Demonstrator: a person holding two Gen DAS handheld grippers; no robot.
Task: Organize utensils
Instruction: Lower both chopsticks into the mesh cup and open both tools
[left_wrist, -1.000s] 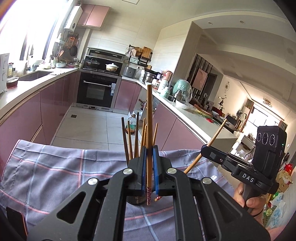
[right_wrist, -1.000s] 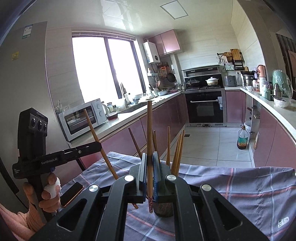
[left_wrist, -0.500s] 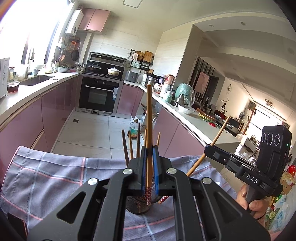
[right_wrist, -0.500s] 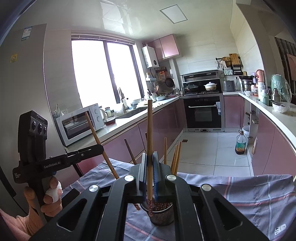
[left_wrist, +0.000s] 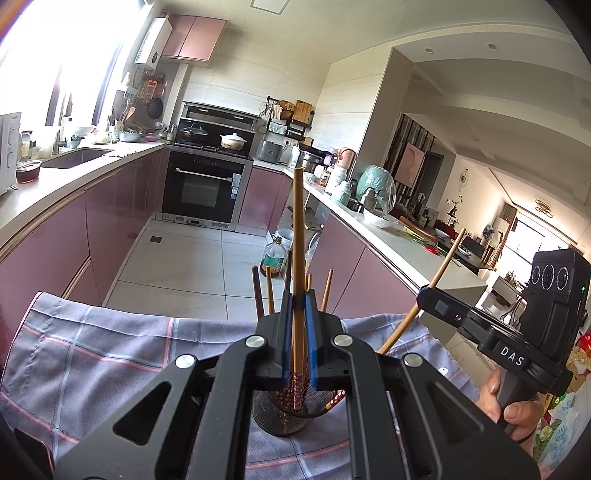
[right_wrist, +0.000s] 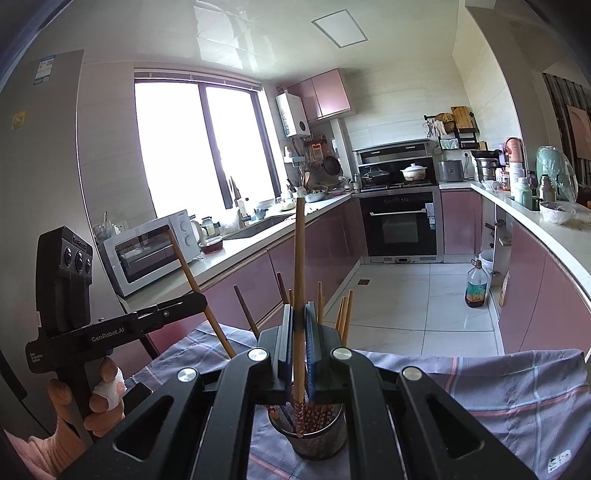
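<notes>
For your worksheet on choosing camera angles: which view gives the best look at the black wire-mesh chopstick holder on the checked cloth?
The right wrist view: the black wire-mesh chopstick holder shows its rim, mesh wall and the patterned chopstick ends inside. In the left wrist view the holder is mostly hidden behind the gripper frame, only its lower wall showing.

The right gripper (left_wrist: 424, 301) has "DAS" in white on its black body. The left gripper (right_wrist: 201, 301) has "GenRobot.AI" in white on its arm; smaller print beside it is unreadable.
</notes>
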